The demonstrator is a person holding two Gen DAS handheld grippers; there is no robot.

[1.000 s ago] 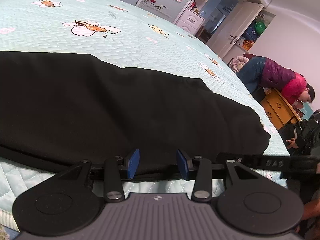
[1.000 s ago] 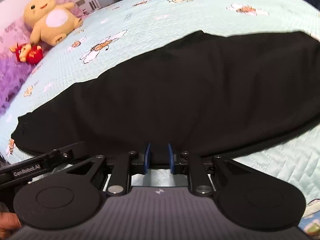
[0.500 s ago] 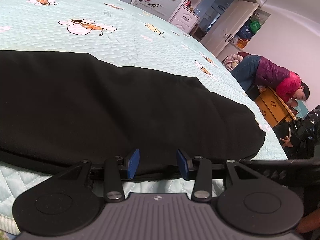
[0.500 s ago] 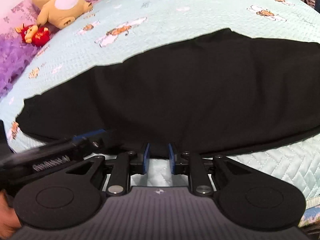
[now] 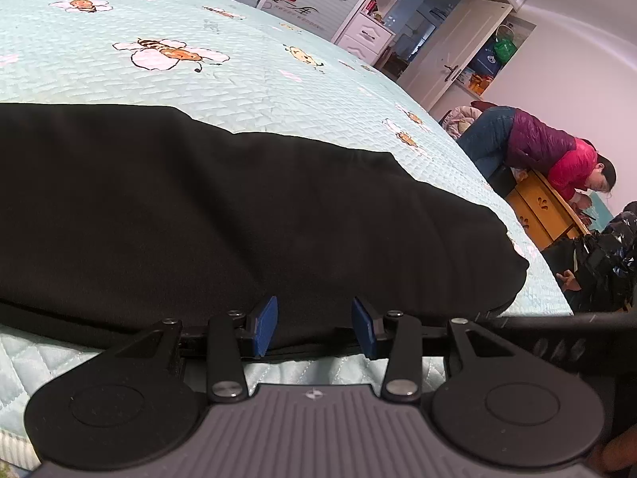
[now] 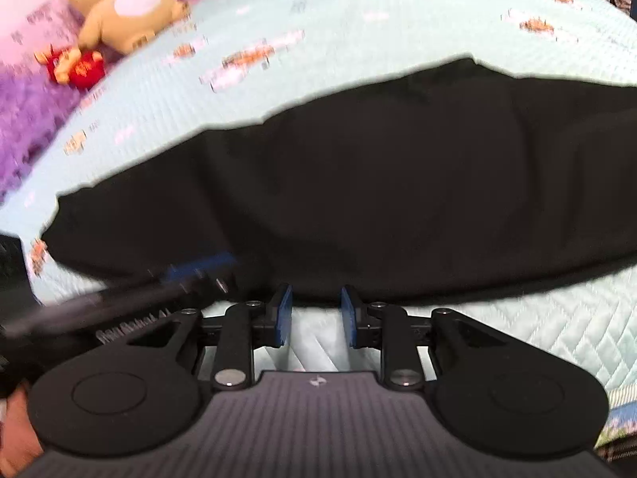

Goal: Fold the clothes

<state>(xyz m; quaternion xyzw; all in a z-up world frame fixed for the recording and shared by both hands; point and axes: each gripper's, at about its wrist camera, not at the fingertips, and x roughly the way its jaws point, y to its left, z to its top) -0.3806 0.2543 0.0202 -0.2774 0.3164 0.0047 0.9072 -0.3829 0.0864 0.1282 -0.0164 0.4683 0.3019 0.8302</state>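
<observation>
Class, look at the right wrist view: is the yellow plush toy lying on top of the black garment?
No. The yellow plush toy sits far up the bed, apart from the black garment, with bare quilt between them.

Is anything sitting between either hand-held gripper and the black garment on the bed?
Nothing visible. The black fabric garment lies directly ahead of the left hand-held gripper and right hand-held gripper, whose jaws are opening with only pale green quilt between them.

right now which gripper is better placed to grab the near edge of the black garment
Left. The left gripper has the black garment's near edge between its blue pads, jaws apart. The right gripper is opening over bare quilt, just short of the hem.
</observation>
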